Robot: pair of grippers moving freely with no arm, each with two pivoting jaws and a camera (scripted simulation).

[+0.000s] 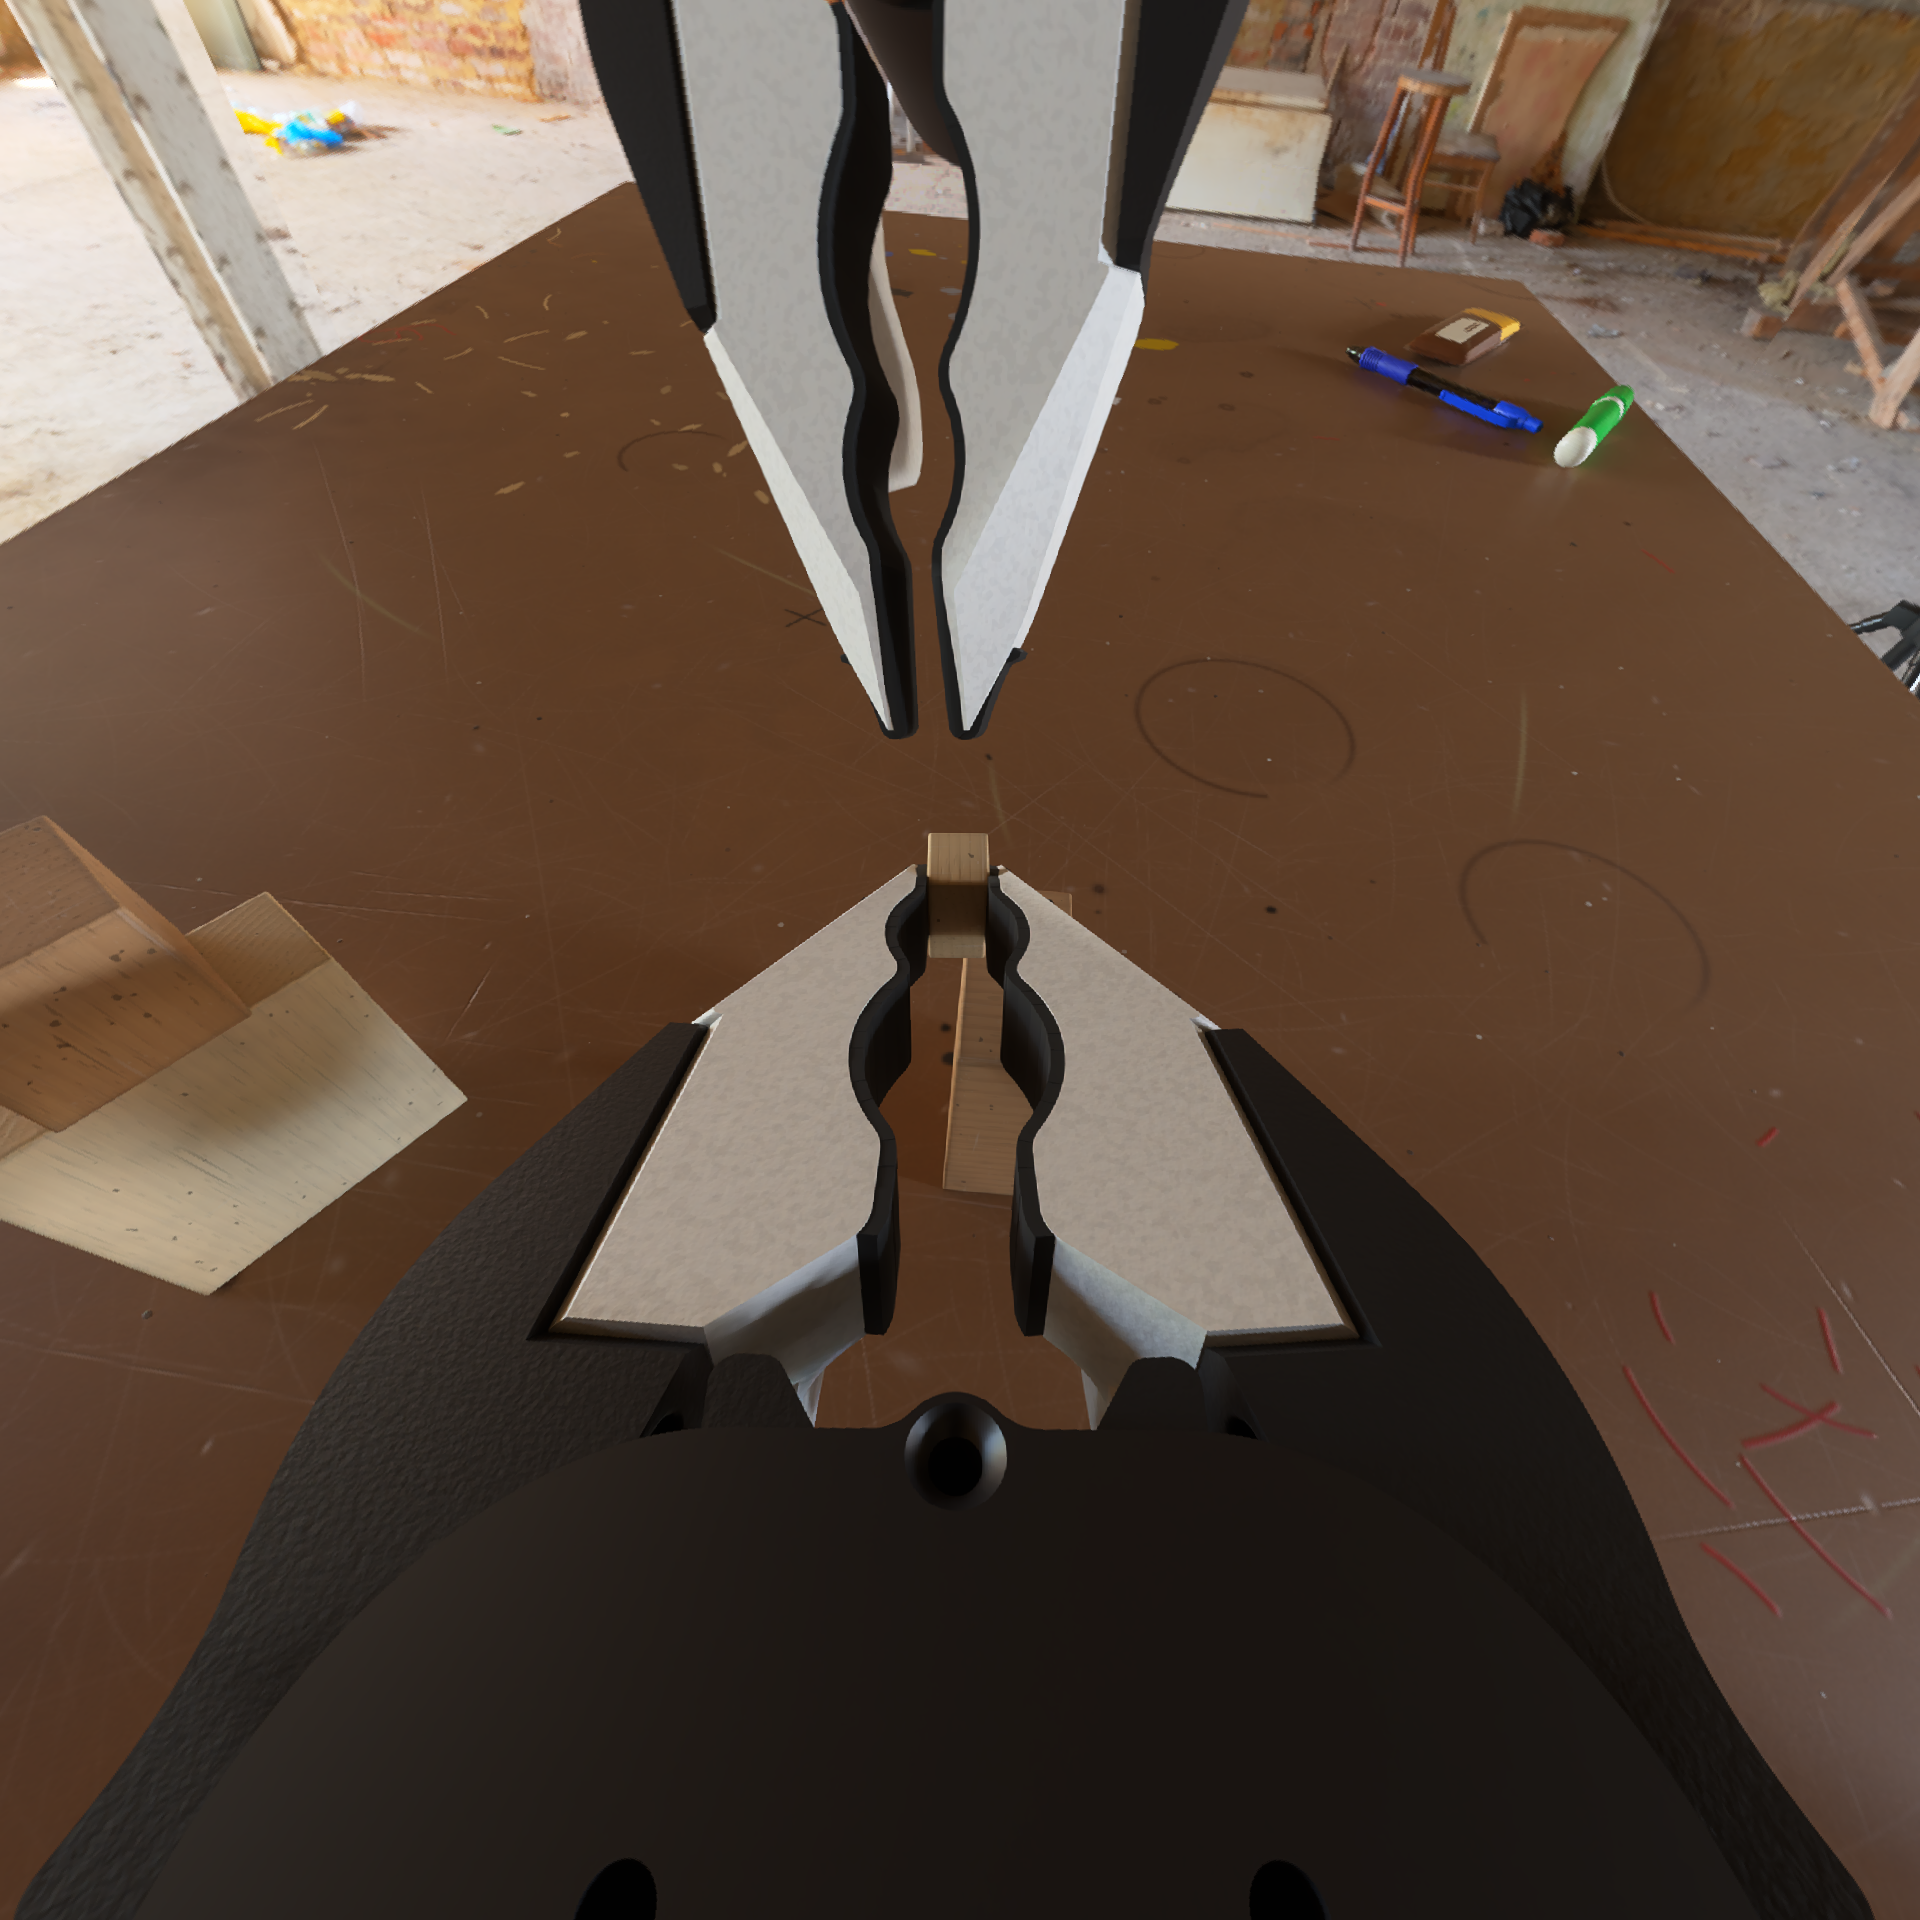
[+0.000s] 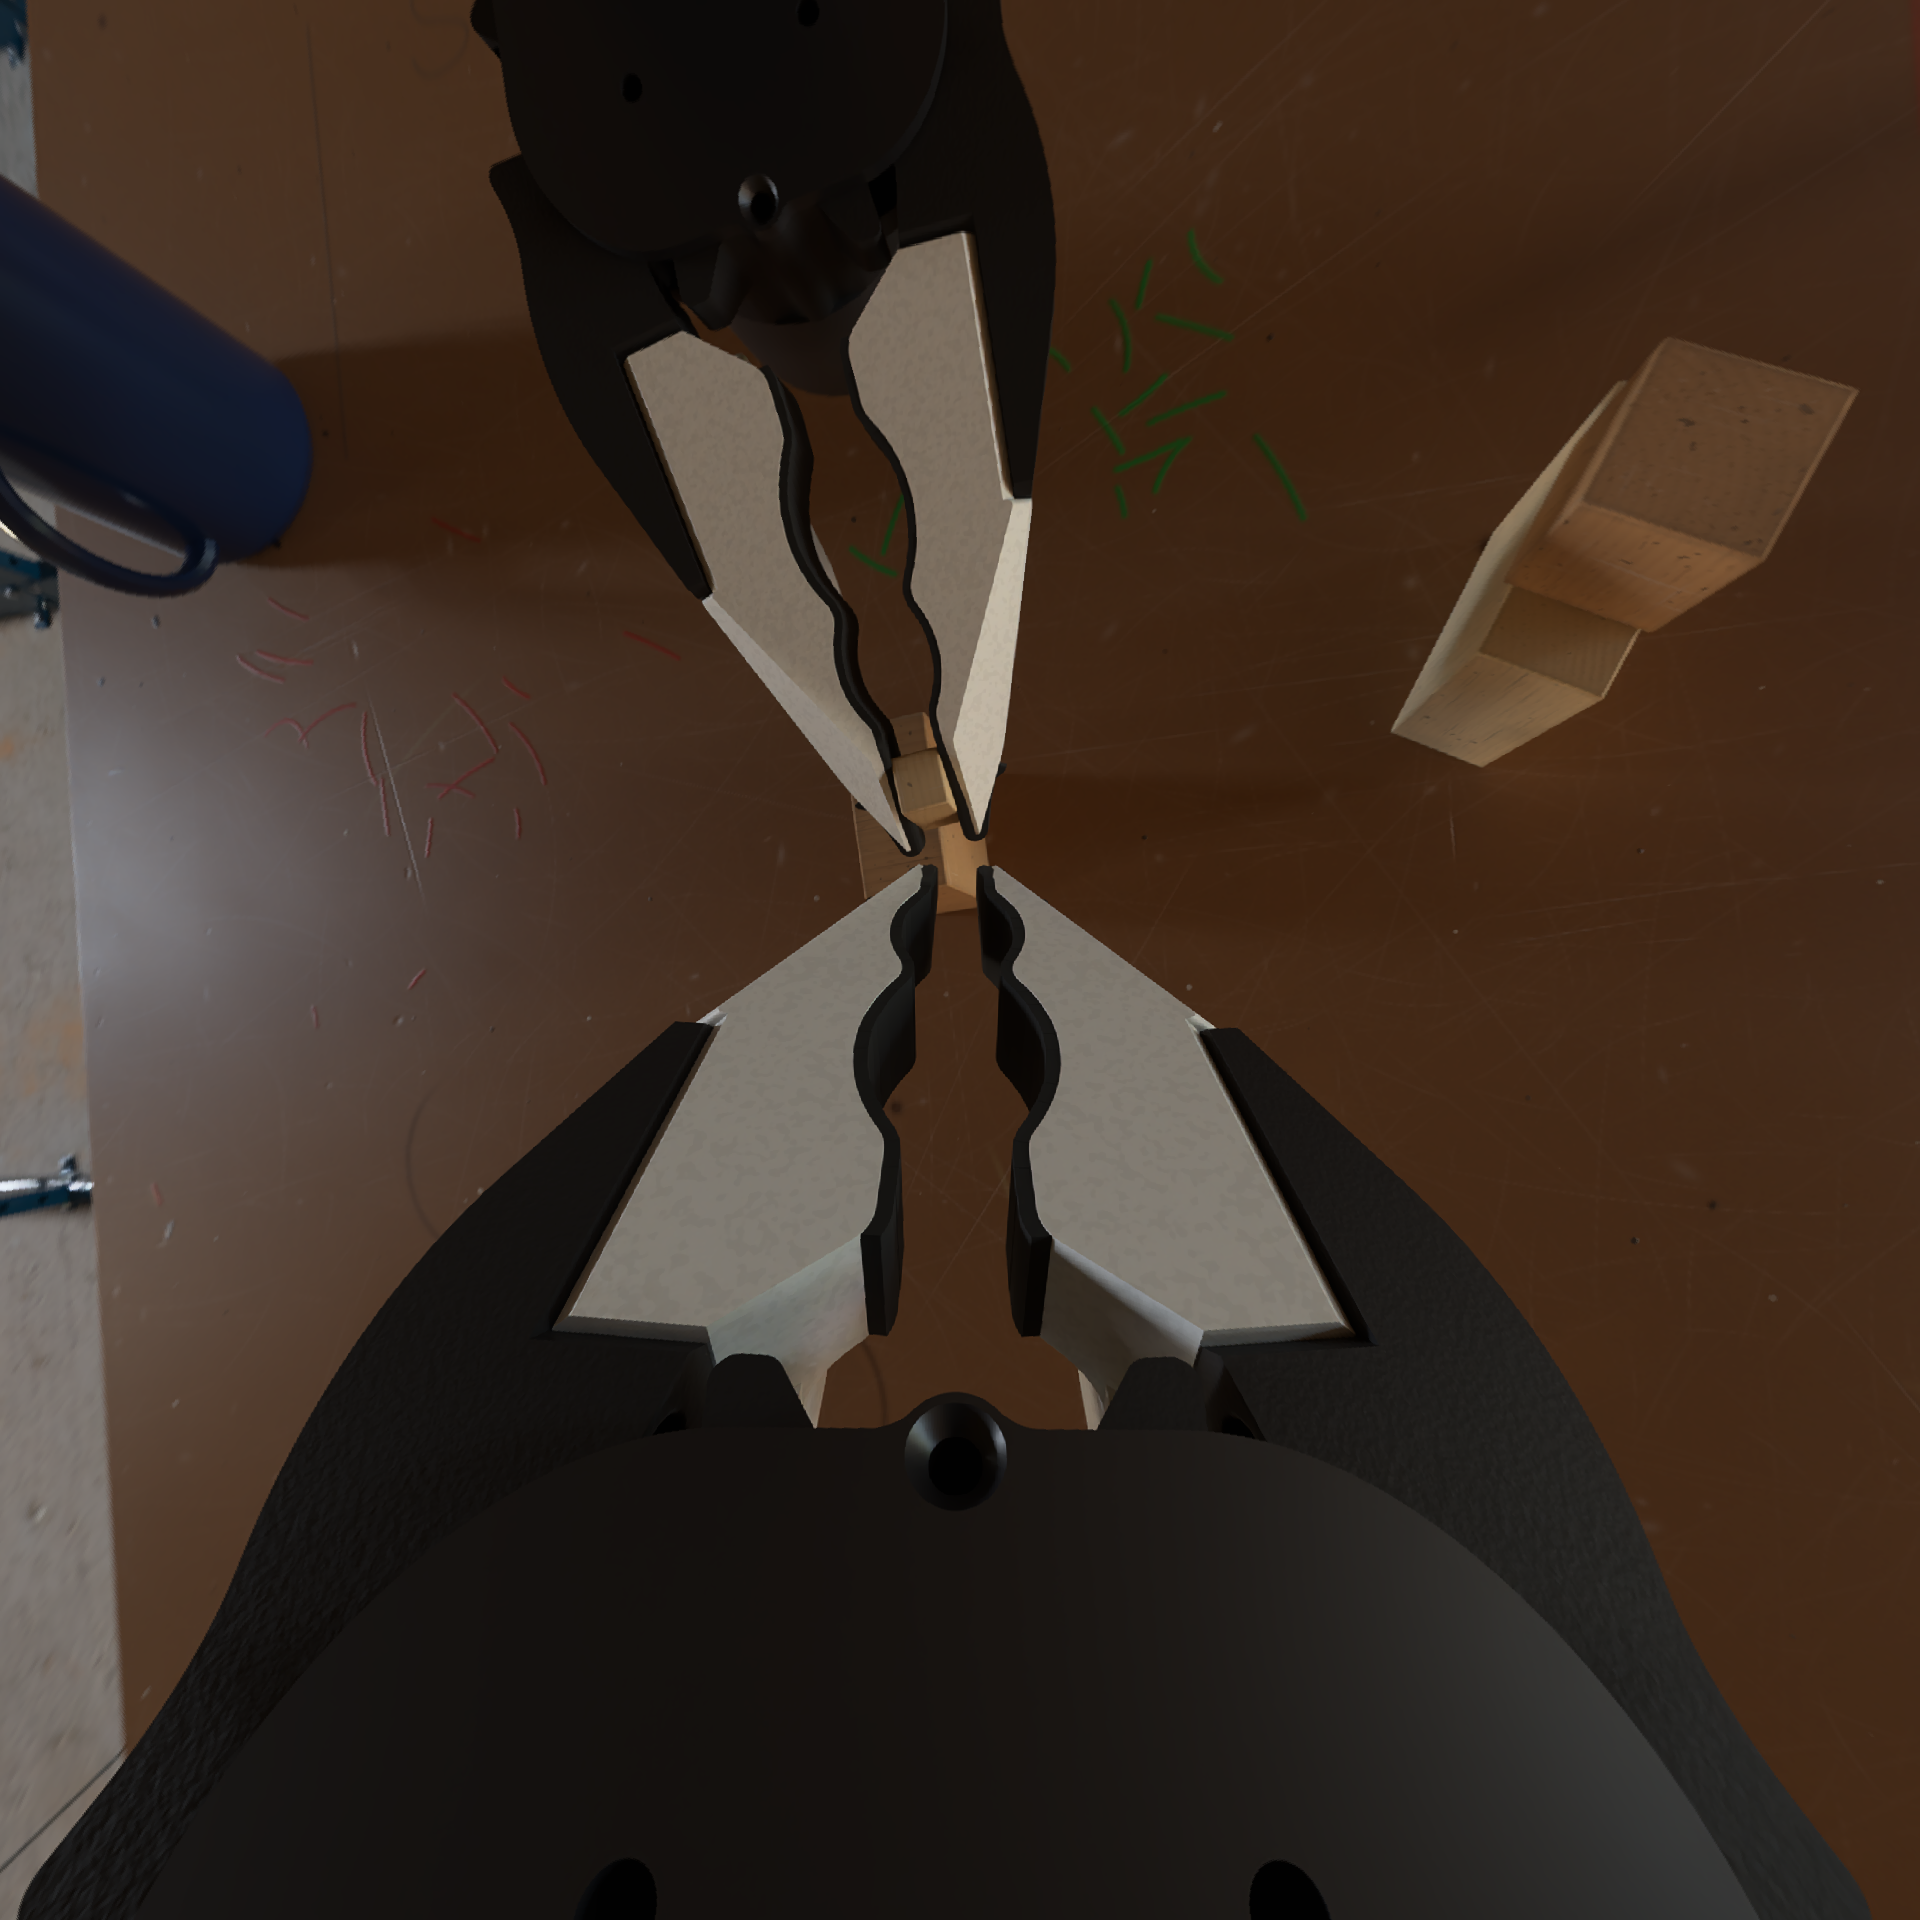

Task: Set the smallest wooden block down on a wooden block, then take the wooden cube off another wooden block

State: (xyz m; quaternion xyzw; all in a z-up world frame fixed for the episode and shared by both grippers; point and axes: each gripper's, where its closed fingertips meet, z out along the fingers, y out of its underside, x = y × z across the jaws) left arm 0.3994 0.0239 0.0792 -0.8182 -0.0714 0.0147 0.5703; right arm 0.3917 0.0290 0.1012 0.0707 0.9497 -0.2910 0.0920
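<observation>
My left gripper (image 1: 956, 883) is shut on the smallest wooden block (image 1: 956, 862), a pale little piece held at its fingertips. It holds it just above a narrow wooden block (image 1: 982, 1091) lying on the brown table (image 1: 1351, 935). I cannot tell whether the two touch. My right gripper (image 2: 956, 883) hovers tip to tip above the left gripper (image 2: 940, 831), its jaws a narrow gap apart and empty. It also shows in the left wrist view (image 1: 928, 732). The held block (image 2: 920, 779) and the narrow block (image 2: 873, 847) show below it. A wooden cube (image 1: 94, 987) rests on a flat wooden block (image 1: 260, 1122) at the left.
A blue pen (image 1: 1444, 390), a green marker (image 1: 1595, 426) and a small brown and yellow block (image 1: 1465, 335) lie at the far right. A dark blue mug (image 2: 135, 384) stands near the table edge. The cube stack (image 2: 1683, 488) sits well apart from both grippers.
</observation>
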